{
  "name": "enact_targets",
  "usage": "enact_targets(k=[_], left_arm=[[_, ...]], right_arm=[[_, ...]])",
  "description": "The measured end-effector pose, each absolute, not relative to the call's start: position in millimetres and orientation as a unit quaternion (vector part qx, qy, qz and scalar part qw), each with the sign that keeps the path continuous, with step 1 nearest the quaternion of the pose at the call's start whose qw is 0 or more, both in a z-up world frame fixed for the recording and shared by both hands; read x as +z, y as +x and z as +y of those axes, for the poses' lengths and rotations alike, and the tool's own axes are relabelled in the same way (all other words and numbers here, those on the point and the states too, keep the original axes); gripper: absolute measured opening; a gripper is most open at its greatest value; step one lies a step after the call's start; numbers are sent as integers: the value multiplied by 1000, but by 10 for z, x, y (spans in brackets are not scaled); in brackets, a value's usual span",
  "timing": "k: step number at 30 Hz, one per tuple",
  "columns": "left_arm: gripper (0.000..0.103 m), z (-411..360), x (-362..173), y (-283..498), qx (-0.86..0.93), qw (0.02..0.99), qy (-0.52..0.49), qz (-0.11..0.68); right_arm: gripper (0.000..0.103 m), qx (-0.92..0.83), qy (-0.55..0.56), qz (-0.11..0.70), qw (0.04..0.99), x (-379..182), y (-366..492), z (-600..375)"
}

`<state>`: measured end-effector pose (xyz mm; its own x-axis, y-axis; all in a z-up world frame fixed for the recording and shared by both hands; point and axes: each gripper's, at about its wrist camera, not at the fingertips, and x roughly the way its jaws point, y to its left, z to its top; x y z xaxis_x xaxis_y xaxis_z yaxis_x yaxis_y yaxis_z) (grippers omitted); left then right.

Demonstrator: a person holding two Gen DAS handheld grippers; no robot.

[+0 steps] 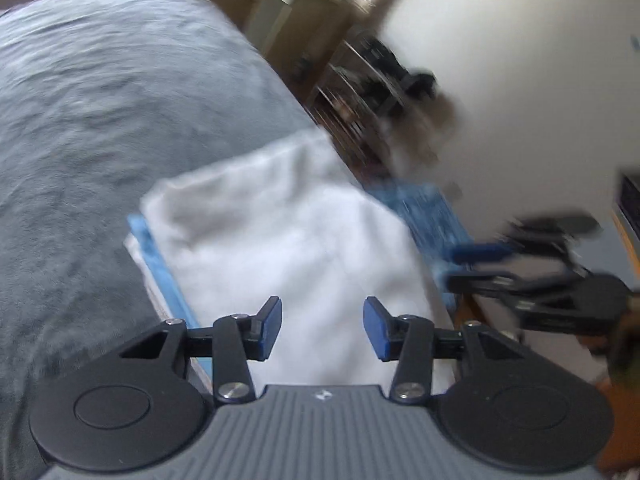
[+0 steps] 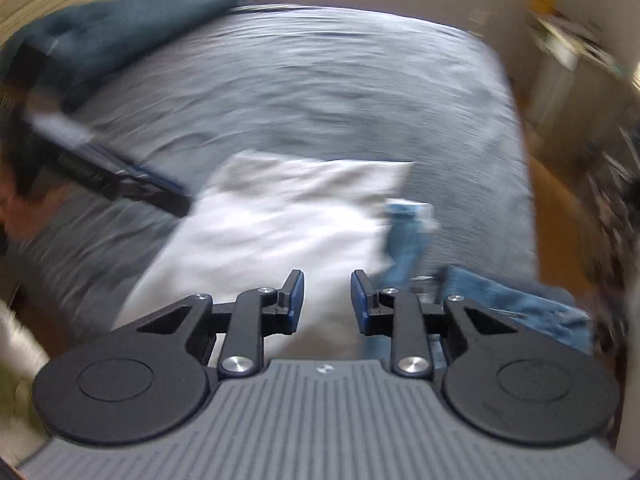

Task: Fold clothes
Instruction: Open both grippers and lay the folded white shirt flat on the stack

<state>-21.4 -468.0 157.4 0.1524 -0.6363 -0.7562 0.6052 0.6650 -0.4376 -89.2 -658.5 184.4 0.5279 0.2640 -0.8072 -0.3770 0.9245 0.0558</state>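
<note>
Both views motion-blurred. Left gripper [image 1: 322, 328] jaws spread wide, blue pads [image 1: 269, 330] well apart, nothing between them; it hovers over the near edge of a folded white garment [image 1: 280, 232], and contact cannot be told. Right gripper [image 2: 327, 302] jaws also parted with a clear gap, a bit narrower than the left, holding nothing; pads [image 2: 294, 300] sit above the near edge of the white garment [image 2: 276, 220], touching or not cannot be told. White garment lies folded flat on the grey bed cover [image 1: 100, 120], near the bed's edge, on top of a stack: a blue layer [image 1: 160, 268] peeks out beneath its left side in the left wrist view, with another pale layer under that. Blue jeans [image 2: 516, 304] lie just beside the white garment on its right, partly draped off the bed edge; in the left wrist view the jeans [image 1: 428, 212] show past the white garment's far right side. Right gripper [image 1: 536, 288] shows blurred at the right of the left wrist view, over the floor side; left gripper [image 2: 120, 176] shows as a dark streak at the left of the right wrist view, its tip at the white garment's left edge. Dark teal pillow [image 2: 120, 28] at the far left corner of the bed cover [image 2: 300, 92]. Wood floor [image 2: 556, 216] beside the bed.
</note>
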Motion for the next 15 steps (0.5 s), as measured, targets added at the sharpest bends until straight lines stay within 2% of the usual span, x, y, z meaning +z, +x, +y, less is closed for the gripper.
enact_targets(k=[7,12,15], left_arm=[[47,-4944,1195,-737,-344,753,42,560],[48,-4957,1409,-806,-281,782,37,554],[55,-5025,1582,-1039,-277,790,25,547]], right_arm=[[24,241,-64,506,826,1211,-897,-6775],[26,253,-43,489,834,1461,-942,-7072],[26,302,-34,461,834,1637,-1029,-7082]])
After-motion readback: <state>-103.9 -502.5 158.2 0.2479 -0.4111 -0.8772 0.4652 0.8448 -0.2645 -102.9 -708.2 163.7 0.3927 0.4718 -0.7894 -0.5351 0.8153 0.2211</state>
